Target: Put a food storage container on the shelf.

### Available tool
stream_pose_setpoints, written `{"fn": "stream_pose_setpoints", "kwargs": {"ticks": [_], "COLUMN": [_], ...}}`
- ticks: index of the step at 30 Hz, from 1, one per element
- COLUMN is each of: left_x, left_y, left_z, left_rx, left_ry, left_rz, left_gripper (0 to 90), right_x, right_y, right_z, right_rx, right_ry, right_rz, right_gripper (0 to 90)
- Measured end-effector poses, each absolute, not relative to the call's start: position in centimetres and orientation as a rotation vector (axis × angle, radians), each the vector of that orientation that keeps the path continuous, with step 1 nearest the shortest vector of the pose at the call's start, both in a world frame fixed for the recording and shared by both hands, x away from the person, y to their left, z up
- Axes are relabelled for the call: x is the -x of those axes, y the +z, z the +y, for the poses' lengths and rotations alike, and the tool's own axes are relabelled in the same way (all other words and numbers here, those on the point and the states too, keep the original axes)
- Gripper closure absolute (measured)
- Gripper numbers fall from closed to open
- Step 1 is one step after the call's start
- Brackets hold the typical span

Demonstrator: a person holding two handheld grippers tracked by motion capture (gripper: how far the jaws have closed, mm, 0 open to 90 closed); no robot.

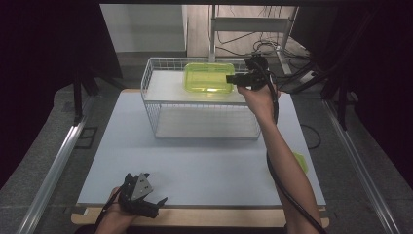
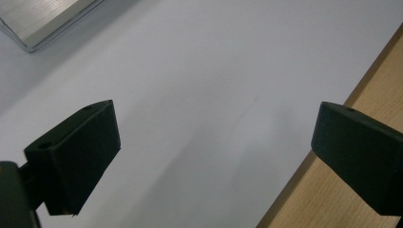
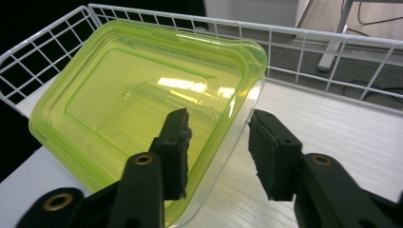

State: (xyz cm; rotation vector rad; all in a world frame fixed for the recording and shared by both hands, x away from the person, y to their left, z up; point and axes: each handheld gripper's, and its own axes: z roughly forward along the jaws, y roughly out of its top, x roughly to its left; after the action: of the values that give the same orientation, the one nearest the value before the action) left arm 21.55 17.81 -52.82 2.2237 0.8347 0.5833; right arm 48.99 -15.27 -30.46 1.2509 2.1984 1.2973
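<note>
right tool (image 3: 216,142) | arm outstretched | astride green container (image 3: 138,99) wall | unclamped

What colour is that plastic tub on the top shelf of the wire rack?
Translucent yellow-green tub; the right gripper view shows it best.

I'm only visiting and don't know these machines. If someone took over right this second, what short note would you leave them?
Right gripper: open, jaws astride the near wall of the green container, pads not pressing on it.
Left gripper: open, holding nothing, low over the white mat at the table's near edge.
Container: sits on the top shelf of the wire rack.
Done: the container appears placed on the shelf.
Left: probably draw the right gripper back off the rim without dragging the container. A green piece lies by the right forearm; I cannot tell what it is.
</note>
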Motion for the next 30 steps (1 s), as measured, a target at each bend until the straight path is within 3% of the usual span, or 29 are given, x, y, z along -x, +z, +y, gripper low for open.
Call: {"fn": "stream_pose_setpoints", "kwargs": {"ticks": [7,16,19,25,30], "left_x": [-21.6,-21.5,-21.5,-21.5,-21.5], "left_y": [-52.9,-52.9,-52.9,-52.8,-52.9], "left_z": [17.7,17.7,17.7,17.7,17.6], "left_rx": [-2.229,-2.234,-2.233,-2.232,-2.231], "left_ry": [0.583,0.583,0.585,0.591,0.593], "left_rz": [0.833,0.83,0.831,0.829,0.831], "left_gripper": [2.2,2.2,2.3,2.2,2.2], "right_x": [-49.0,-48.3,-47.7,-45.3,-43.9], "right_y": [-30.5,-29.9,-29.4,-28.8,-29.7], "right_z": [-14.6,-14.1,-14.3,-14.5,-14.2], "right_rx": [-1.191,-1.133,-1.094,-0.998,-0.937], "right_ry": [1.215,1.224,1.249,1.291,1.311], "right_rz": [2.212,2.18,2.179,2.239,2.296], "right_gripper": [52.1,51.5,56.8,85.8,89.4]}}
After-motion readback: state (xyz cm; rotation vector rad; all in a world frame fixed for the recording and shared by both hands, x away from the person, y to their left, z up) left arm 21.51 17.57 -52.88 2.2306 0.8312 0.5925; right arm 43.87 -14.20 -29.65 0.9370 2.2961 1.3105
